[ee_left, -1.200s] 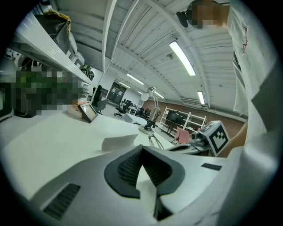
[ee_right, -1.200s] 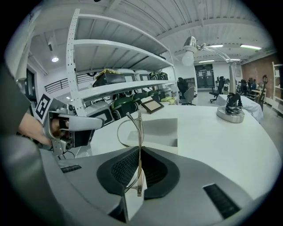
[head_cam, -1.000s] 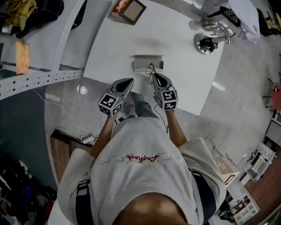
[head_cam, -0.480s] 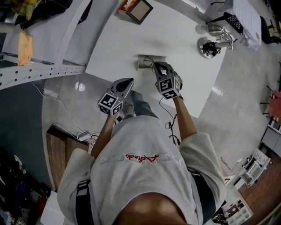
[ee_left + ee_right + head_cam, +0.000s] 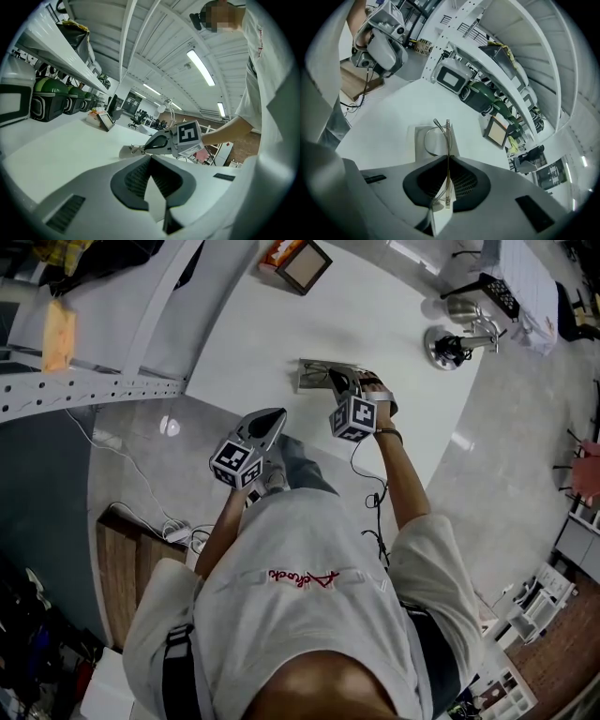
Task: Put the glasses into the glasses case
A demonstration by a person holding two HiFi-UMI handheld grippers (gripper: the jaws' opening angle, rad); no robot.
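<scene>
Glasses (image 5: pixel 448 130) stand clamped in the right hand-held gripper (image 5: pixel 446 163) (over the case (image 5: pixel 420 135))

A workshop-like lab or open office is shown: a broad white bench (image 5: pixel 375 324) is flanked by metal shelving (image 5: pixel 84 390) on perforated rails, with cables (image 5: pixel 183 535) trailed over the bare floor (image 5: pixel 497 456). Strip lights (image 5: pixel 200 68) are hung from an exposed ceiling (image 5: pixel 159 51), and office chairs (image 5: pixel 139 119) are seen further back.

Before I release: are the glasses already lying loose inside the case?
No, the right gripper is shut on the glasses, holding them over the glasses case.
</scene>
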